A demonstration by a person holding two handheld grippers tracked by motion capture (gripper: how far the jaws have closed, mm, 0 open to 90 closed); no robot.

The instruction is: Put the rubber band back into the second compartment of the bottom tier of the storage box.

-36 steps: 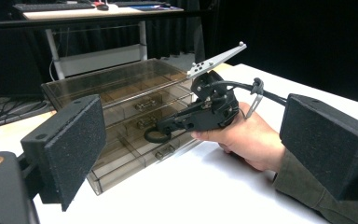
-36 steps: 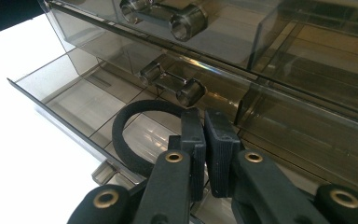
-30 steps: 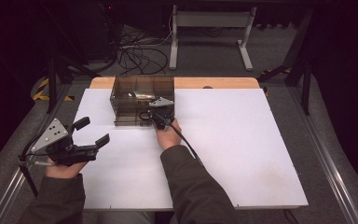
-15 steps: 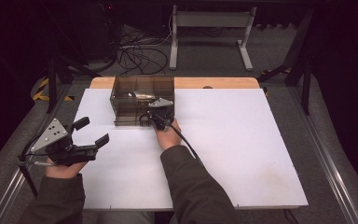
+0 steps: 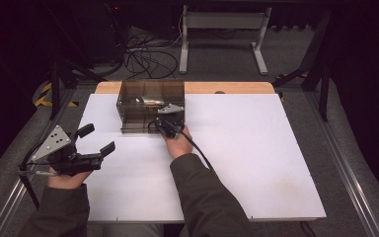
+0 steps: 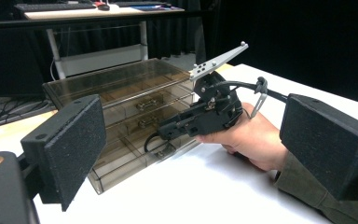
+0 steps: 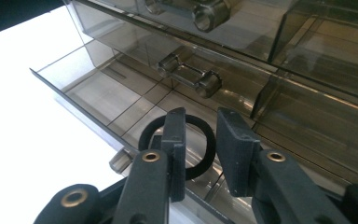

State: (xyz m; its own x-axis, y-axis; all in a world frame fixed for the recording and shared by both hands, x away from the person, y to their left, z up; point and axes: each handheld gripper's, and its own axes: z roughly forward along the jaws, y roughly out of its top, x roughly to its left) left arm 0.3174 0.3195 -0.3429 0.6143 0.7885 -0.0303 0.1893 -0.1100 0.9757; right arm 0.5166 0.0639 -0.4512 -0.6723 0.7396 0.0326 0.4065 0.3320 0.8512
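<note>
A smoked see-through drawer cabinet (image 5: 150, 101) stands at the back of the white table. Its bottom drawer (image 7: 98, 93) is pulled out a little. A black ring (image 7: 151, 133) lies over this drawer's floor, partly behind my right gripper's left jaw. My right gripper (image 5: 160, 126) hovers at the cabinet's front right, jaws slightly parted and not pinching the ring. In the left gripper view the ring (image 6: 154, 143) sits just under the right gripper's tips. My left gripper (image 5: 98, 139) is held over the table's left side, wide open and holding nothing.
Metal bar handles (image 7: 191, 77) sit on the drawer fronts. The white table sheet (image 5: 256, 148) stretches to the right and front of the cabinet. Beyond the table's far edge are cables (image 5: 148, 59) and a desk frame (image 5: 222, 34).
</note>
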